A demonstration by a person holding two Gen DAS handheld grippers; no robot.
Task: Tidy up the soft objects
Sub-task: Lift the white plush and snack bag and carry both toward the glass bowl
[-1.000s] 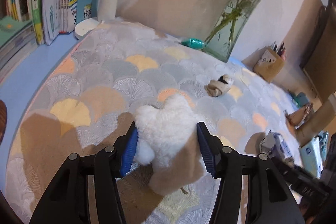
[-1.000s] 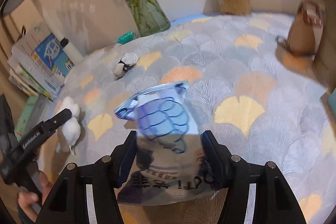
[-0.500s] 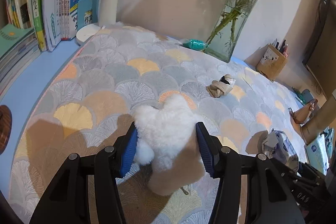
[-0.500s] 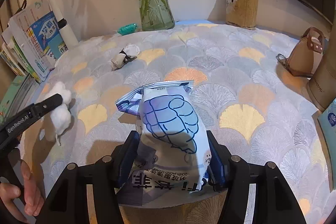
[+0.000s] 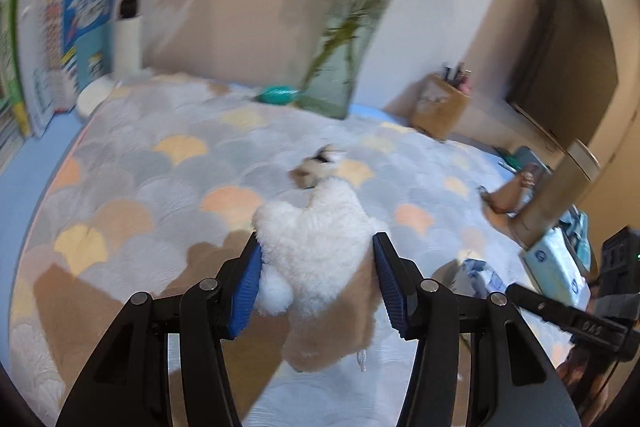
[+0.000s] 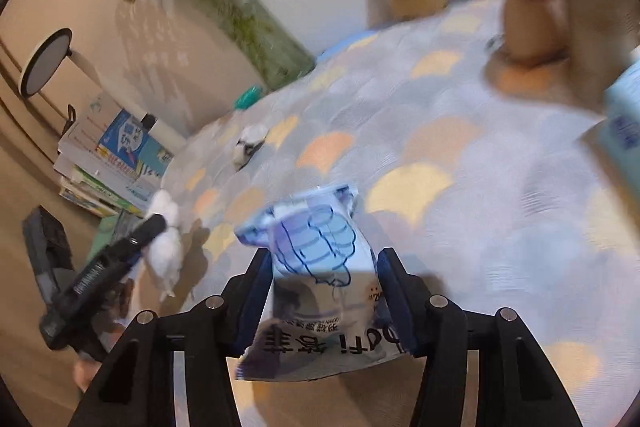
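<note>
My left gripper [image 5: 316, 247] is shut on a fluffy white plush toy [image 5: 316, 239] and holds it above the fan-patterned cloth [image 5: 168, 187]. My right gripper [image 6: 322, 263] is shut on a blue-and-white soft packet [image 6: 320, 259] with a thumbs-up drawing, also held above the cloth. In the right wrist view the left gripper [image 6: 154, 227] and the plush toy [image 6: 166, 247] show at the left. In the left wrist view the packet [image 5: 478, 277] shows at the lower right. A small beige-and-black rolled soft item [image 5: 318, 163] lies on the cloth mid-table; it also shows in the right wrist view [image 6: 250, 143].
A glass vase with green stems [image 5: 340, 75] stands at the back, a teal object [image 5: 276, 95] beside it. Books [image 5: 80, 35] stand at the left, a pen holder [image 5: 440, 107] and a brown bag [image 6: 532, 23] to the right. A light blue box [image 5: 556, 267] sits at the right edge.
Both grippers have swung, blurring the views, still holding their items. The left view has turned right toward the dark screen; the right view has tilted and moved toward the right side.
</note>
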